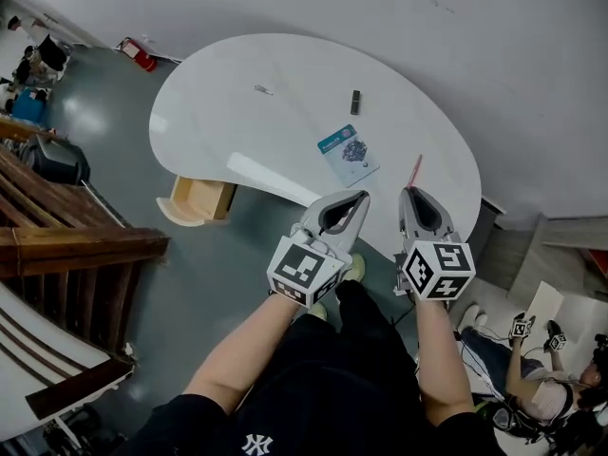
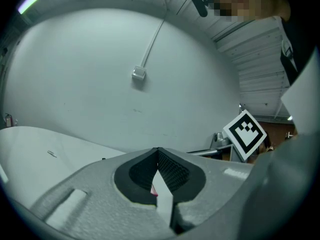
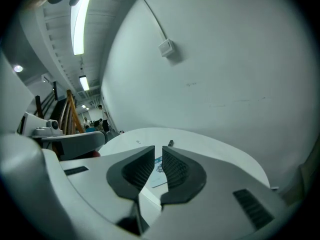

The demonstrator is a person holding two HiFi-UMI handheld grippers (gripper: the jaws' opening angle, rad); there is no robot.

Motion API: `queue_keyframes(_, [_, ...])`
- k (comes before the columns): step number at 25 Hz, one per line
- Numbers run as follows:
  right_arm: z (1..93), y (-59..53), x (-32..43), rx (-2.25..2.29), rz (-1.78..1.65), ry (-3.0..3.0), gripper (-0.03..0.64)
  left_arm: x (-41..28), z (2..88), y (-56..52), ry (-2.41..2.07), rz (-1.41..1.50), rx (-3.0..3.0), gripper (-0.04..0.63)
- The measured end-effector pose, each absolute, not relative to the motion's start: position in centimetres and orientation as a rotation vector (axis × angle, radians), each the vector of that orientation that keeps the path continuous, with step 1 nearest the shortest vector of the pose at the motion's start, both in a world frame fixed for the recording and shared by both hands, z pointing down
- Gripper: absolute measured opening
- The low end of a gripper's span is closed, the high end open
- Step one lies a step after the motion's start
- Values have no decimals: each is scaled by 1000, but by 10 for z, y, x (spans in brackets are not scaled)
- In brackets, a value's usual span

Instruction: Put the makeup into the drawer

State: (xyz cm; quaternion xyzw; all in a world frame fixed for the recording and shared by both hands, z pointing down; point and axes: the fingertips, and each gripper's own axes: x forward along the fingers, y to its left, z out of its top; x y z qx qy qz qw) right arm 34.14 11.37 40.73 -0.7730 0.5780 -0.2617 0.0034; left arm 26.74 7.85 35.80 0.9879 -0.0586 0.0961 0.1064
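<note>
Makeup sits on the white surface (image 1: 247, 126): a flat blue packet (image 1: 348, 153), a small dark tube (image 1: 355, 101) beyond it, and a thin red stick (image 1: 415, 170) to the right. All look light, so I'd pinch the packet by an edge. The drawer (image 1: 199, 198) hangs open, near left. Left gripper (image 1: 362, 196) is closed and empty, and right gripper (image 1: 410, 194) is barely parted and holds nothing.

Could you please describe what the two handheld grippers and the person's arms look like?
Both the left gripper and right gripper are light grey moulded plastic, tapering into two curved jaws lined with black cross-hatched pads. Each carries a white cube printed with black square markers at its back. No cables show. The person wears black short sleeves, forearms bare.
</note>
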Motion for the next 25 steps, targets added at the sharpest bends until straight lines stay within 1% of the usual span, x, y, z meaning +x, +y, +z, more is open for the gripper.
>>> queue_keyframes(6, [460, 110, 377, -2470, -962, 1721, 52, 302, 394, 67, -159, 346, 2875, 9])
queue_keyframes(16, [533, 110, 414, -2596, -1118, 1518, 71, 330, 451, 58, -48, 403, 2845, 9])
queue_keyframes(25, [597, 108, 427, -2660, -1274, 1436, 74, 354, 493, 51, 5, 456, 2820, 9])
